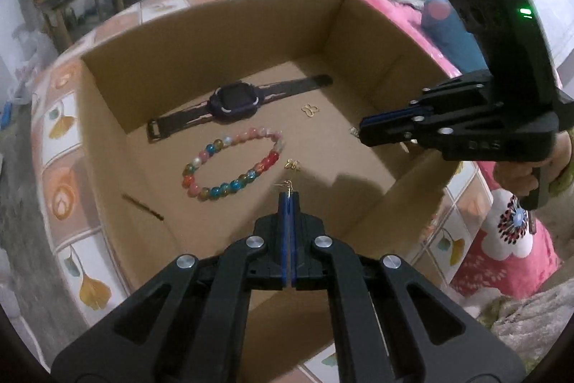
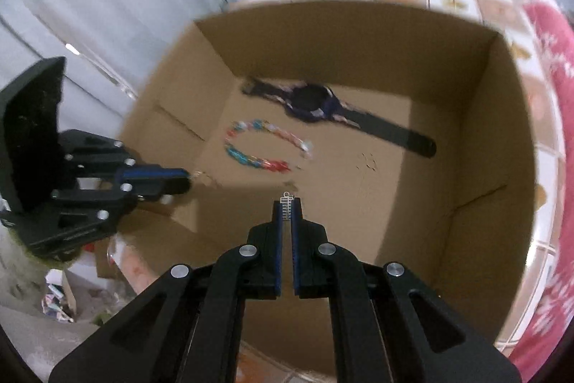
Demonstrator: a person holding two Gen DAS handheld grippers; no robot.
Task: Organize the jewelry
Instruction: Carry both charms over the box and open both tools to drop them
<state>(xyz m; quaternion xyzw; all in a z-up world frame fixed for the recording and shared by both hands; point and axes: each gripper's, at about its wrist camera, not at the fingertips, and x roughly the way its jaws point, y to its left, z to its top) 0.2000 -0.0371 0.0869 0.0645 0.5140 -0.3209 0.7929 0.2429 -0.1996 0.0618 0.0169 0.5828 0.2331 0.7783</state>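
A watch (image 1: pixel 235 100), a beaded bracelet (image 1: pixel 233 164) and two small gold pieces (image 1: pixel 310 110) are already laid in the cardboard box (image 1: pixel 107 117), while a gold earring (image 1: pixel 287 185) is pinched in the closed left gripper (image 1: pixel 288 198) and a small silver charm (image 2: pixel 287 205) in the closed right gripper (image 2: pixel 287 203), both held over the box and judged still to be set down.

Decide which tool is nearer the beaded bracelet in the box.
Left. The left tool hangs just beside the bracelet, pinching a gold earring; the right tool, pinching a silver piece, is further off, towards the box's wall.
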